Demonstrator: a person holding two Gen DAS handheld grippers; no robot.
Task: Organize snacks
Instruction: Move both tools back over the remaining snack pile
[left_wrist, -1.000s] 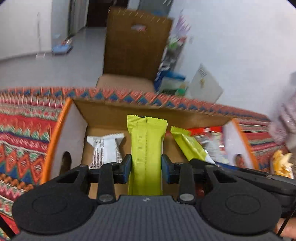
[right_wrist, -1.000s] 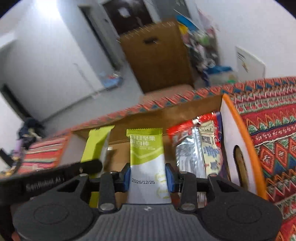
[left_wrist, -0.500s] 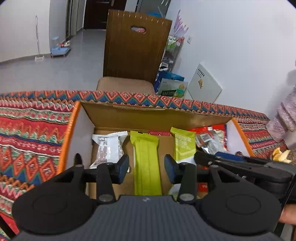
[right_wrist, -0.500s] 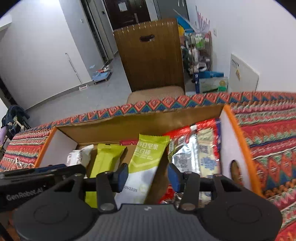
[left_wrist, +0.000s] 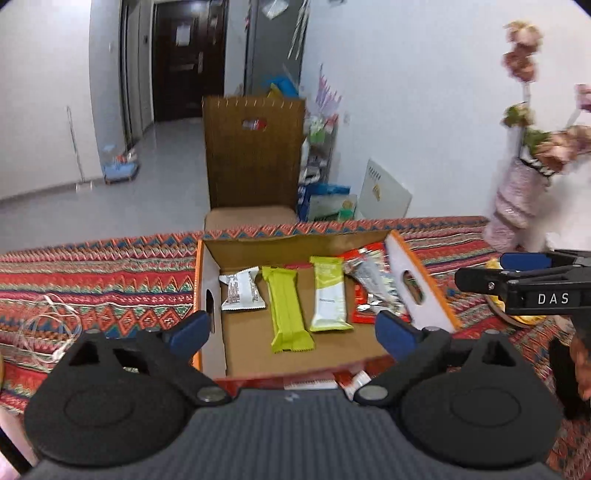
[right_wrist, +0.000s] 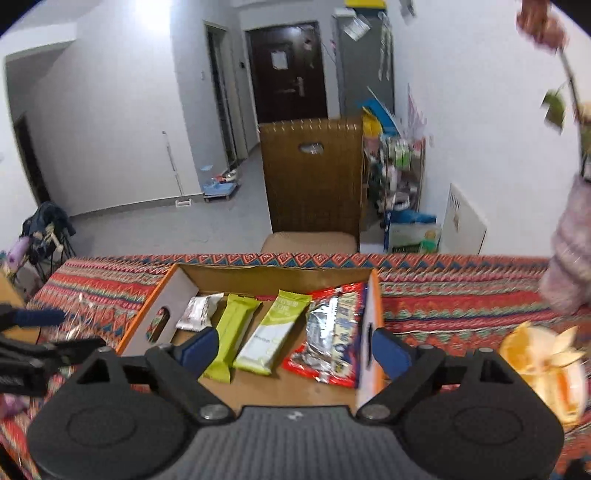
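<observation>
Both bars lie released in the box (left_wrist: 421, 288); left hand-held gripper (left_wrist: 291, 328) and right hand-held gripper (right_wrist: 293, 349), jaws just spread wide and empty, hang above it.

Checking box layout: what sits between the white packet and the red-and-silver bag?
Two bars, side by side: the all-green bar next to the white packet, then the green-and-white bar next to the red-and-silver bag. Clearest in the left wrist view.
</observation>
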